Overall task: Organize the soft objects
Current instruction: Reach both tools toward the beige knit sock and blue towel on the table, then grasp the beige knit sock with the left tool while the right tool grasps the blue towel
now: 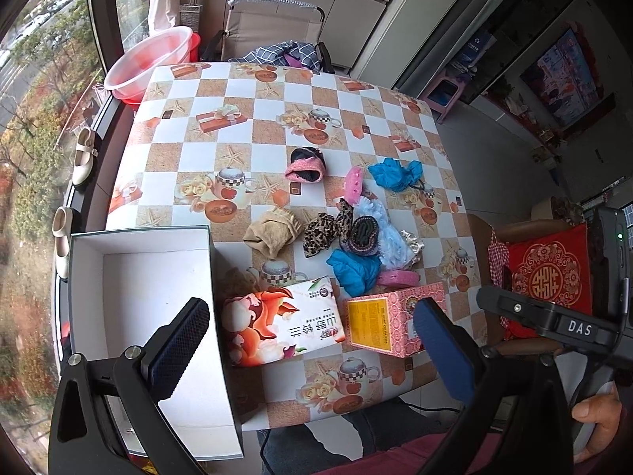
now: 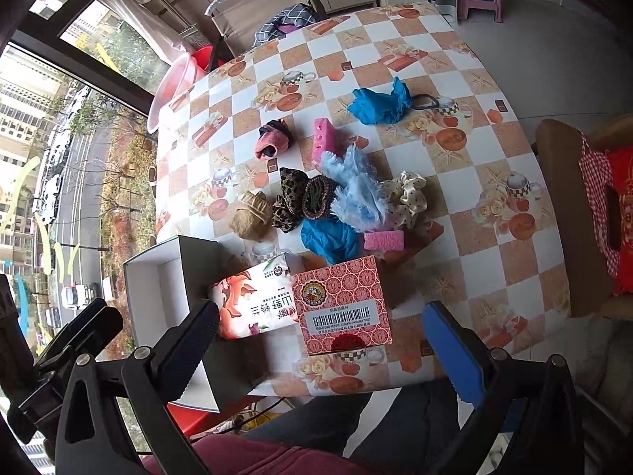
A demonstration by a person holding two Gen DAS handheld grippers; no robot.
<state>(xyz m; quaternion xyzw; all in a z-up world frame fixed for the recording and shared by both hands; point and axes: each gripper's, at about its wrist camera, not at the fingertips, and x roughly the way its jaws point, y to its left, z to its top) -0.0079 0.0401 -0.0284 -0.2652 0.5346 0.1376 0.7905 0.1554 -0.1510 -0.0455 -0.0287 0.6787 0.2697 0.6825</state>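
Both grippers hover above the table's near edge, left gripper and right gripper spread wide, holding nothing. The soft pile lies mid-table, beyond the white box.

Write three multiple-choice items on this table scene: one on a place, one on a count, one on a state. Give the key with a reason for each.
1. Where is the white box relative to the tissue pack?
A. To its left in the left wrist view
B. On top of it
C. Behind the red basin

2. How many blue crumpled items lie on the table?
A. None
B. Two
C. Five

3. What state is the left gripper in?
A. Shut on a sock
B. Open, holding nothing
C. Shut on the box

Key: A, the box stands left of the pack; B, one far, one near; B, its fingers are spread with nothing between.
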